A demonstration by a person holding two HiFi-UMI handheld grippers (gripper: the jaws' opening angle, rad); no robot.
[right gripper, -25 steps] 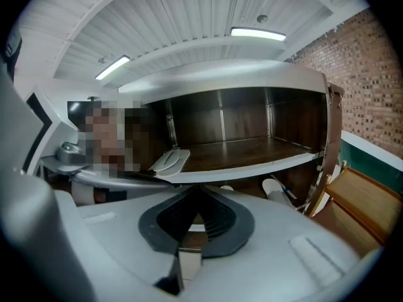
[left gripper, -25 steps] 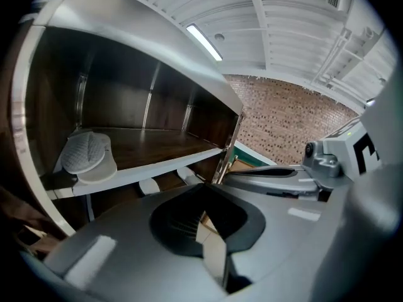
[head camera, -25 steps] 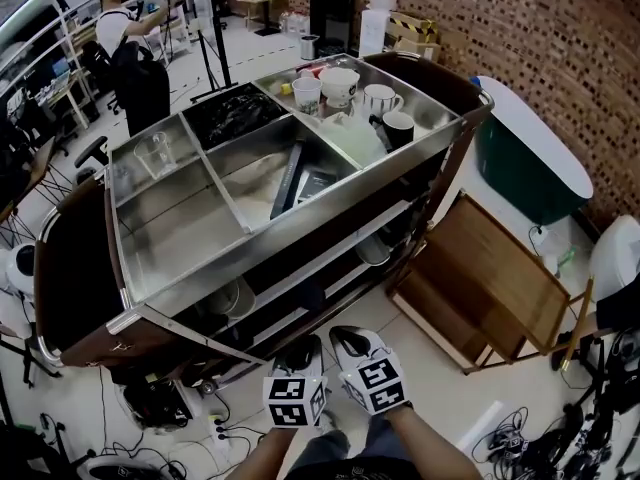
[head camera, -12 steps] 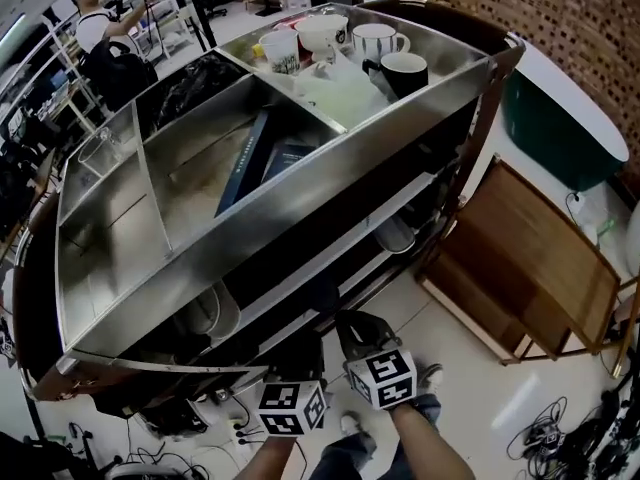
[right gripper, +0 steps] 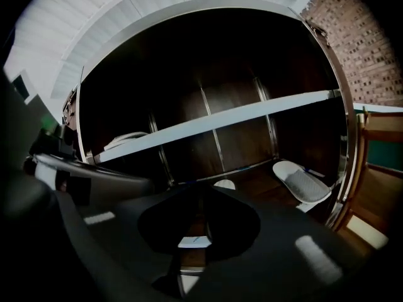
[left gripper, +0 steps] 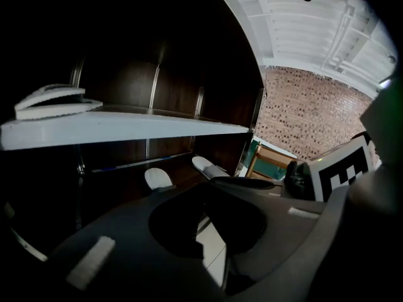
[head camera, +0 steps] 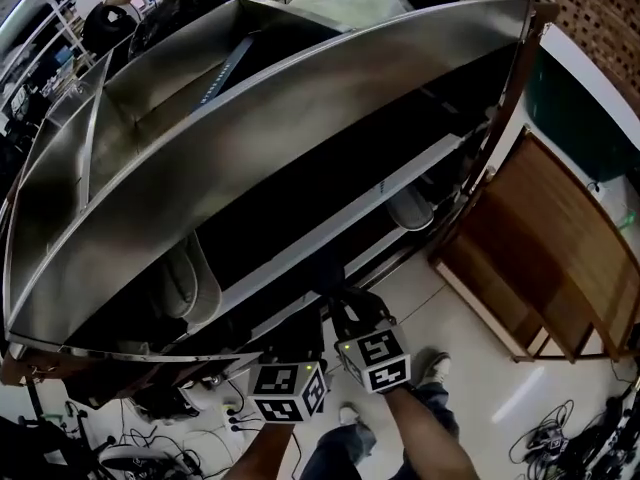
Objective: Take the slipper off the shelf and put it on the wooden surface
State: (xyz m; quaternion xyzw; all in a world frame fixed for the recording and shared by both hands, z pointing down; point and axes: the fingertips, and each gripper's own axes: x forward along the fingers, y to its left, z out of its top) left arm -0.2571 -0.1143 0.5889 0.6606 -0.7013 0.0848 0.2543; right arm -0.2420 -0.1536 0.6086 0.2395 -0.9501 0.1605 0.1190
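Note:
A white slipper lies on the cart's lower shelf at the right end; the right gripper view shows this slipper ahead to the right. Another white slipper pair rests on the middle shelf at the left, and the pair sits high left in the left gripper view. The wooden surface stands right of the cart. My left gripper and right gripper hang side by side before the lower shelves, both shut and empty, clear of the slippers.
The steel cart top looms over the shelves, with cups and a bag at its far end. The white middle shelf crosses both gripper views. Cables and a power strip lie on the tiled floor. A person's shoe is beneath me.
Both grippers have sunk lower in front of the cart and moved closer to its lower shelves. The cart top now fills the upper part of the head view. Jaws stayed shut.

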